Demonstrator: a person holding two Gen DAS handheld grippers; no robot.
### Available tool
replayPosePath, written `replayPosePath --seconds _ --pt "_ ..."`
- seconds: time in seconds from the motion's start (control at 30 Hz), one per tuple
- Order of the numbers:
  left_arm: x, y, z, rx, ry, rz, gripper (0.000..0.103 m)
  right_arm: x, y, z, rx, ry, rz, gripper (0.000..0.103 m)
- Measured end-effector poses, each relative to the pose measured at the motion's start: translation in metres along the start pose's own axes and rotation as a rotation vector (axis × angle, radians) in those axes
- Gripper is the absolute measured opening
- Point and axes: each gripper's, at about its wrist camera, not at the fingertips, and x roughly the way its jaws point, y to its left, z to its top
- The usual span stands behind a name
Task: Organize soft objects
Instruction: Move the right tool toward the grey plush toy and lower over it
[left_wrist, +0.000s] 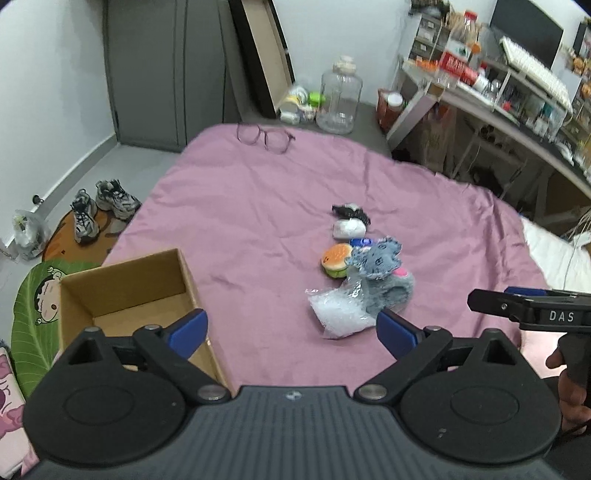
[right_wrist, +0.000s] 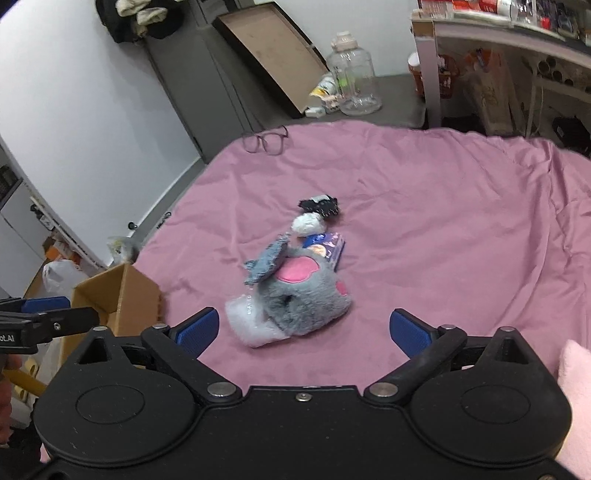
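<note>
1. A pink bedsheet (left_wrist: 258, 206) covered the bed, wrinkled, and served as the landmark.
2. Beyond its far edge stood a grey wardrobe (left_wrist: 166, 74) against a white wall (left_wrist: 48, 92).
3. A flat cardboard panel (left_wrist: 266, 51) leaned just right of the wardrobe, with a clear plastic jar (left_wrist: 340, 98) on the grey floor beside it.
4. Eyeglasses (left_wrist: 266, 138) lay on the sheet's far edge.
5. Left of the sheet, a pair of sneakers (left_wrist: 99, 208) sat on the floor near a green cartoon mat (left_wrist: 33, 314).
6. Right of the sheet ran a cluttered desk (left_wrist: 517, 110) bearing a dark monitor (left_wrist: 528, 33).
</note>
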Motion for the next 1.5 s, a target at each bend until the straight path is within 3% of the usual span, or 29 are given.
replayPosePath --seconds 0.3,0.43,0.83,0.97,1.07,1.13,1.3,1.5 --pt "0.05 -0.003 0.009 0.021 0.078 -0.014 0.092 0.048 -0.013 0.0 -0.001 0.098 0.034 0.087" --pt "0.076 -0.002 0.013 0.013 0.124 -0.013 0.084 0.068 -0.013 0.001 -0.007 0.127 0.048 0.084" --pt "0.14 -0.019 0.019 0.044 0.23 -0.106 0.082 0.113 -0.028 0.003 0.021 0.198 0.083 0.08" --pt "0.148 -0.022 0.024 0.049 0.22 -0.105 0.082 0.114 -0.03 0.007 0.012 0.203 0.102 0.079" --pt "0.148 -0.021 0.031 0.035 0.203 -0.146 0.082 0.116 -0.03 0.011 0.005 0.204 0.118 0.077" --pt "0.153 -0.021 0.034 0.024 0.21 -0.158 0.082 0.121 -0.031 0.012 0.004 0.207 0.119 0.072" --pt "0.162 -0.032 0.043 0.028 0.191 -0.221 0.082 0.13 -0.039 0.01 0.029 0.235 0.144 0.048" --pt "0.172 -0.051 0.052 0.057 0.183 -0.27 0.082 0.128 -0.047 0.011 0.043 0.233 0.188 0.035"
